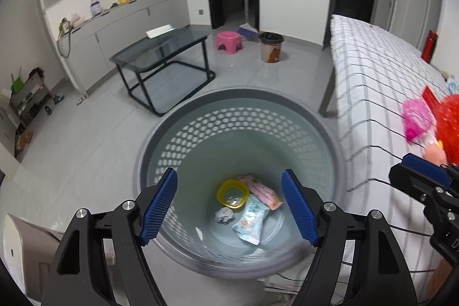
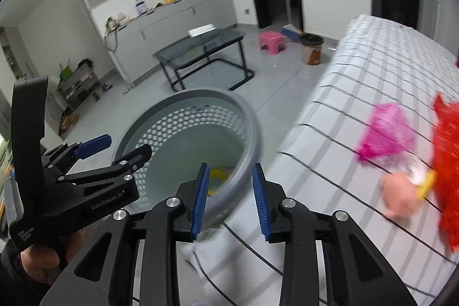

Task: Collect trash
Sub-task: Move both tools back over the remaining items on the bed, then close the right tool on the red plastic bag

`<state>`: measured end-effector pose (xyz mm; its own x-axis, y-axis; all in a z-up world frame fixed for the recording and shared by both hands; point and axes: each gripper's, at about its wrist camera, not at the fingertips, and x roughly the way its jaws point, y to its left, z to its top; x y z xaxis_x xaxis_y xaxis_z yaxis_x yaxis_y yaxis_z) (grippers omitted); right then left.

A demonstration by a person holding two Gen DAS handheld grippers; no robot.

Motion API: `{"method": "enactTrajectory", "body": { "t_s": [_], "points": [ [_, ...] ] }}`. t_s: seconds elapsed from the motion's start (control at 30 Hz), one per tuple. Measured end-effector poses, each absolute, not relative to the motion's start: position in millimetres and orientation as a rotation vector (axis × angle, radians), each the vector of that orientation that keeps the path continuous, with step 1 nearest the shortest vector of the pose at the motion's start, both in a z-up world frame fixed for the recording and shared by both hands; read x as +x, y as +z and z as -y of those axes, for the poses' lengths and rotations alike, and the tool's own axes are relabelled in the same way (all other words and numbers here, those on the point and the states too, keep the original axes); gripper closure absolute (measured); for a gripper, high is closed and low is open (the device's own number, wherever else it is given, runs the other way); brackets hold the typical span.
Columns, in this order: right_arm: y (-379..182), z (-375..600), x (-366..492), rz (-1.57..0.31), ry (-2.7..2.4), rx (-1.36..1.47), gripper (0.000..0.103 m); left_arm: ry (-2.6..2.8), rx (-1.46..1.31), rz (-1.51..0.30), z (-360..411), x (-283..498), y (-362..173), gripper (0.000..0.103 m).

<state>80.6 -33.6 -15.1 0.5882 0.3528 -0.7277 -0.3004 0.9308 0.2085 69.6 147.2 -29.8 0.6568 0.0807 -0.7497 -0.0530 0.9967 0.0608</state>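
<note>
We have four bits in the bin (image 1: 330, 134) (both grippers (image 1: 229, 208) (image 2: 231, 191) spread, empty), with pink and red litter (image 2: 387, 134) left on the bed (image 2: 373, 62).

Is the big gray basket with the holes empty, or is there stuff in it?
Not empty. The gray basket holds a yellow container, a pink packet, a light blue packet and a crumpled paper ball on its bottom.

Dim indoor light, fisheye-bent edges, dark corners, motion blur
</note>
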Motion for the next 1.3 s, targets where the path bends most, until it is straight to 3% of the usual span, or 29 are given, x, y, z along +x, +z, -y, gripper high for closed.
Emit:
{"method": "enactTrajectory", "body": {
  "t_s": [0.6,1.3],
  "points": [
    [-4,210,18,-0.742,-0.018,0.074,0.061,-0.145,0.078,-0.761,-8,49,-5,0.024],
    [-23,227,67,-0.816,0.05,-0.072,0.058,-0.112,0.093,-0.791,55,71,-20,0.019]
  ]
}}
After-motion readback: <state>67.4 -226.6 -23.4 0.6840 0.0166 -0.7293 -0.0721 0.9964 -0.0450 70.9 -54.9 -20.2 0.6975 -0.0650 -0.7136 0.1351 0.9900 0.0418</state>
